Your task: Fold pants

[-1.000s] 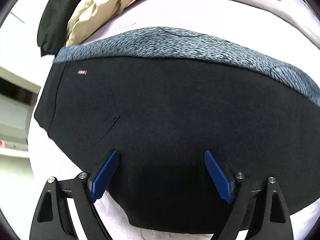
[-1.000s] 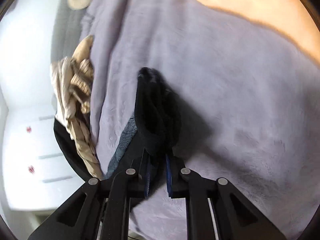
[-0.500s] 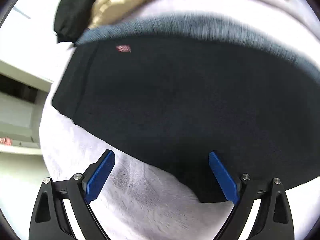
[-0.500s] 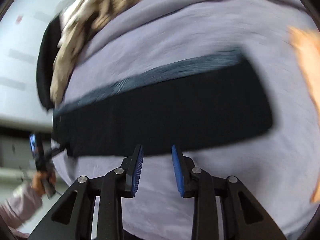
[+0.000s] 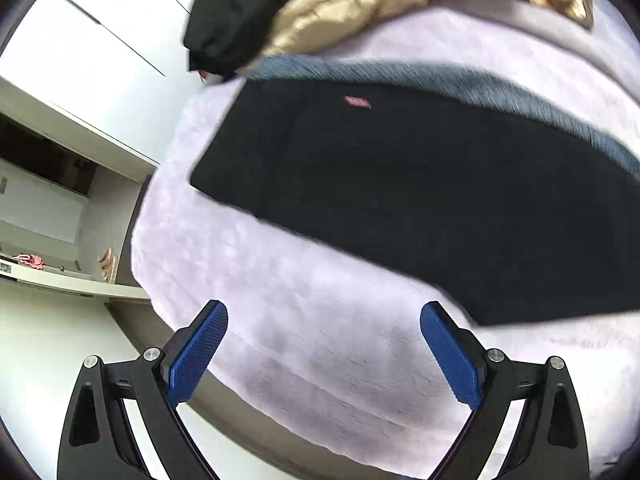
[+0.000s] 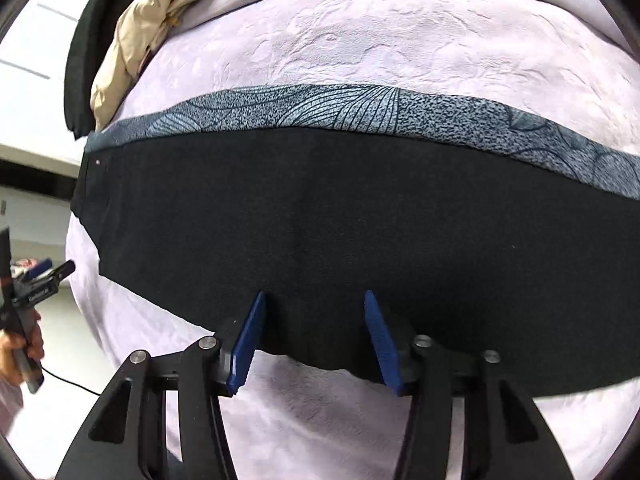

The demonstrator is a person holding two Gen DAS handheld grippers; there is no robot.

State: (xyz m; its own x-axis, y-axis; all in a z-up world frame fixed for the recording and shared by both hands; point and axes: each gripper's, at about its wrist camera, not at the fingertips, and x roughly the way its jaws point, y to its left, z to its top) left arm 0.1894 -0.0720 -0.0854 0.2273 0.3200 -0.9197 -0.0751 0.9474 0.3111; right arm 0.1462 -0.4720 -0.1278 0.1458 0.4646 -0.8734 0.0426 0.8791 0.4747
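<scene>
The black pants [image 6: 340,232] lie flat; the right gripper [image 6: 316,336] is opening empty at 6 o'clock, the left gripper [image 5: 322,354] stands wide. The near hem should be grasped evenly.

A beige garment [image 6: 132,44] lies bunched beside a black garment [image 6: 86,56] on the lilac blanket [image 6: 400,40].

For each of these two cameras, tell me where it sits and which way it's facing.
Left wrist: on the left gripper, aimed steeply down at the lilac blanket; its open fingers hold nothing.
Right wrist: on the right gripper, aimed down at the black pants; its opening fingers hold nothing; a hand shows at left.
Shared: pants, blanket, beige garment.
</scene>
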